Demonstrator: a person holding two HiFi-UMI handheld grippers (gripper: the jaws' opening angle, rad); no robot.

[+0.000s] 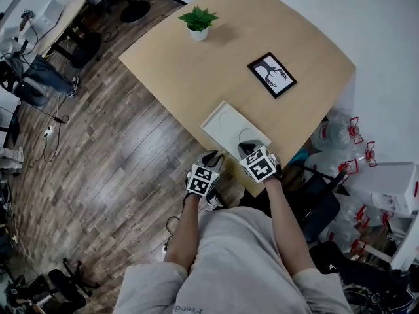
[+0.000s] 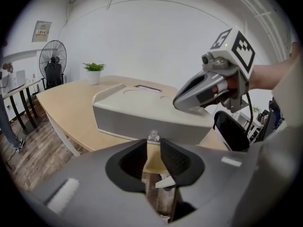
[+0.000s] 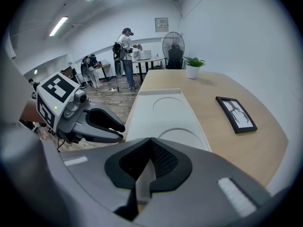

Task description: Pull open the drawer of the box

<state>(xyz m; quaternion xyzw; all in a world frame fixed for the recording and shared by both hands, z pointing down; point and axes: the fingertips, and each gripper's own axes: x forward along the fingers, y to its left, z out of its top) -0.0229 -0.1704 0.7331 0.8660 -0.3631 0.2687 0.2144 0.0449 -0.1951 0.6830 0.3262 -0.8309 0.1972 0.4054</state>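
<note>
A long white box [image 1: 229,128] lies on the wooden table [image 1: 196,64] at its near edge. In the left gripper view its drawer front [image 2: 137,122] faces me, with a small clear knob [image 2: 153,136] low in the middle. My left gripper [image 2: 153,146] is open by a narrow gap, and the knob sits just ahead of its fingertips. It hangs off the table's edge [image 1: 211,156]. My right gripper [image 3: 150,143] is shut and rests over the near end of the box's top [image 3: 165,112]; it also shows as the right gripper [image 2: 208,86].
A potted plant [image 1: 198,21] and a black picture frame [image 1: 272,74] stand further back on the table. A dark chair [image 1: 317,198] and water bottles [image 1: 337,136] are to the right. People stand at desks [image 3: 125,56] across the room.
</note>
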